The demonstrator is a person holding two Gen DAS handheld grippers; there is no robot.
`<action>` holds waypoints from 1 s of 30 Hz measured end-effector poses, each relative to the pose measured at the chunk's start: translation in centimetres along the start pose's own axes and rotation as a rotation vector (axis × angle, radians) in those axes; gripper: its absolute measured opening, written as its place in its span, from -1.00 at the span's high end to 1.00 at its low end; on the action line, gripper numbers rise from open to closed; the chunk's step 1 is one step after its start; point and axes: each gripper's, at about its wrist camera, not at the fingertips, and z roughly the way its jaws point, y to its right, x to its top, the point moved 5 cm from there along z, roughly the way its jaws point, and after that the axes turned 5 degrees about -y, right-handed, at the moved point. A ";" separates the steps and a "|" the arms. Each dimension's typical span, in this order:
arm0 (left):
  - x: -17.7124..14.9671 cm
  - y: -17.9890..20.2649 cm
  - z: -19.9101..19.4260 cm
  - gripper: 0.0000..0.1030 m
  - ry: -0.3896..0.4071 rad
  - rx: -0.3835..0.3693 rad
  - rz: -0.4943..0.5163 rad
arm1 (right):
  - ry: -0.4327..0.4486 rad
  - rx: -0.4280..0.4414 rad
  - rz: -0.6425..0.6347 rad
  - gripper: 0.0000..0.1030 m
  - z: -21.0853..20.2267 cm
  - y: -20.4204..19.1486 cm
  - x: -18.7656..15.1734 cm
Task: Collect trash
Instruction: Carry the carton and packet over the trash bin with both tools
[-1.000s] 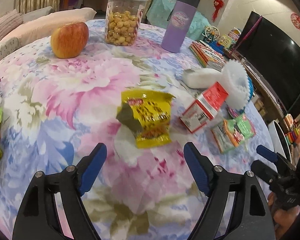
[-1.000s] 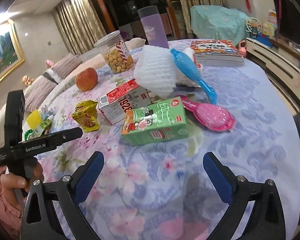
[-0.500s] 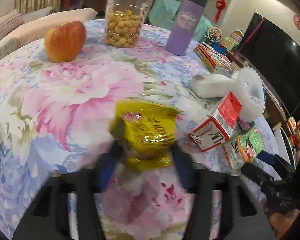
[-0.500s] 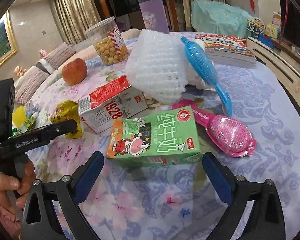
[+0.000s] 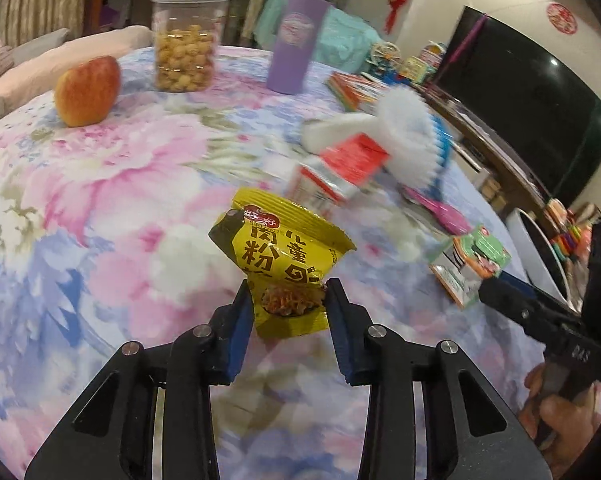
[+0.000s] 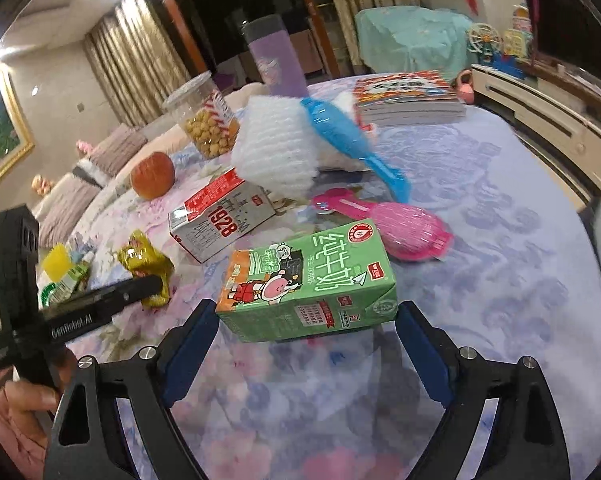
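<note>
A yellow snack packet (image 5: 284,248) stands tilted between the blue pads of my left gripper (image 5: 286,292). The jaws are closing and both pads press on its lower end. The same packet (image 6: 144,264) shows at the left of the right wrist view. A green milk carton (image 6: 308,276) lies on its side on the flowered tablecloth (image 6: 500,240). My right gripper (image 6: 306,312) straddles its near end, jaws closing, the pads right at the carton's two ends without clearly pressing. A red and white carton (image 6: 216,220) lies just beyond.
Behind the cartons lie a white foam net (image 6: 276,156), a blue brush (image 6: 340,136), a pink brush (image 6: 404,228) and a stack of books (image 6: 408,96). Farther back stand an apple (image 5: 86,90), a snack jar (image 5: 184,48) and a purple tumbler (image 5: 296,44). A green wrapper (image 6: 64,280) lies left.
My left gripper moved forward to the yellow packet and closed onto it, tipping it up. My right gripper advanced until the green carton sat between its fingers, which narrowed a little.
</note>
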 end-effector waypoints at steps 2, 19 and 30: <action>-0.4 1.3 -0.1 0.34 -0.006 -0.023 0.021 | 0.012 0.002 0.024 -0.76 -1.1 0.7 -0.4; -1.4 12.4 0.7 0.34 -0.053 -0.173 0.190 | 0.118 -0.060 0.160 -0.76 -8.3 6.4 -2.7; -1.2 18.0 1.3 0.34 -0.068 -0.232 0.281 | 0.178 -0.115 0.228 -0.76 -12.2 10.4 -3.7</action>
